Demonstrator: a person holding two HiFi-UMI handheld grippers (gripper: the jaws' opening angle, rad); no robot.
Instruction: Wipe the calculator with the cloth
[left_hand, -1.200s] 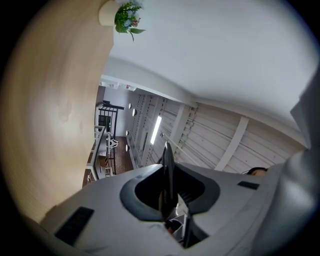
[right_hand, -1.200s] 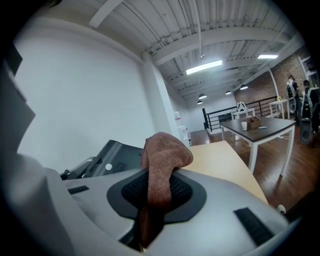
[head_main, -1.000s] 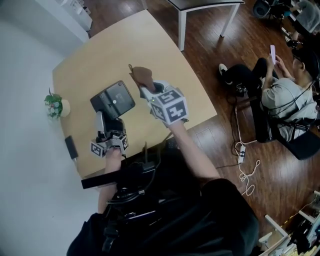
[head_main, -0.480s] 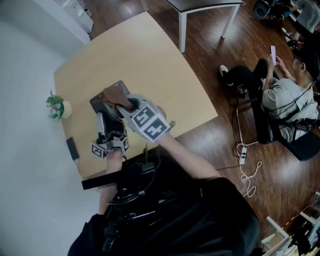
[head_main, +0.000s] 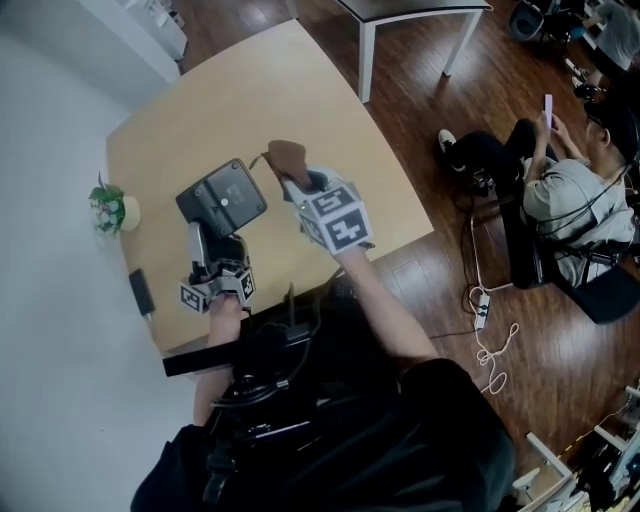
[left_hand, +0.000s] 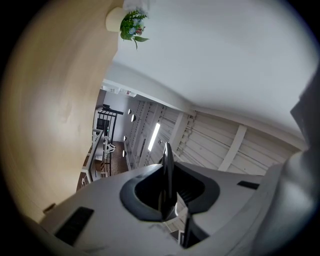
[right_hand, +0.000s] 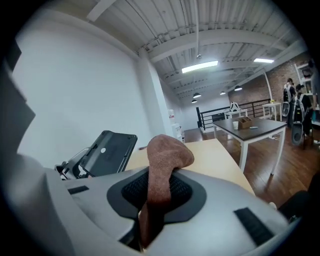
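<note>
Pale wood counter (head_main: 300, 90). Calculator (head_main: 222, 197): likely rigid, light, slick; left gripper (head_main: 208, 238) clamps its near edge, tilted up. Cloth (head_main: 287, 155): soft, limp; pinched in right gripper (head_main: 303, 186), just beside calculator, apart.

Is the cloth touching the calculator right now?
No, the cloth is held off to one side of the calculator, with a gap showing between them.
</note>
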